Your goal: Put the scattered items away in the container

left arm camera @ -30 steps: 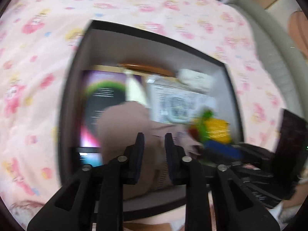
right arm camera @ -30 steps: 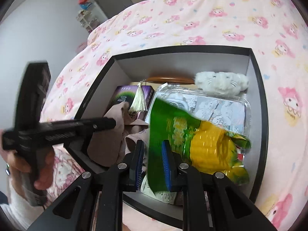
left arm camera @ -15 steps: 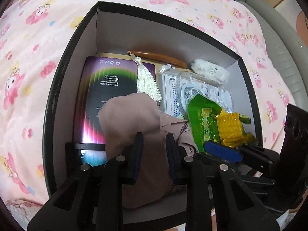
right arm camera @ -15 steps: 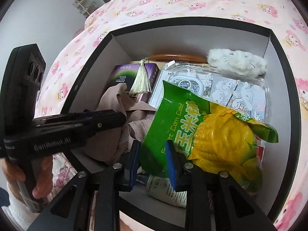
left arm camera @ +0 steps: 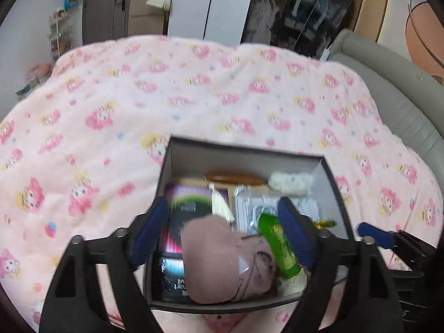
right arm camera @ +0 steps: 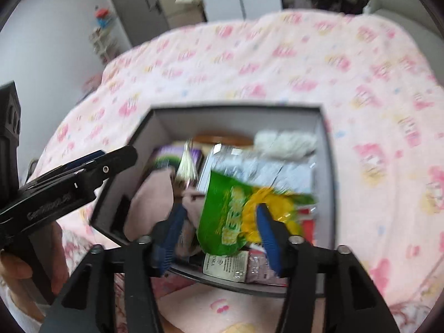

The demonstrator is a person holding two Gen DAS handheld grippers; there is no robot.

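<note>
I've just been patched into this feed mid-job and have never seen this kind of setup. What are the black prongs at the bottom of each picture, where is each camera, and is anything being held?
There is no robot arm here: a person holds a hand-held two-finger gripper in each hand, and each carries a wide-angle camera looking forward along its fingers. One picture comes from the left gripper, the other from the right gripper; the prongs are their fingers, tipped with blue pads. Both look down into a dark box standing on a pink patterned blanket. In the box lie a brownish cloth, a green and yellow corn snack bag, a purple box and a white fluffy thing. Both grippers have just been opening; their jaws stand wide, and neither holds anything.
</note>
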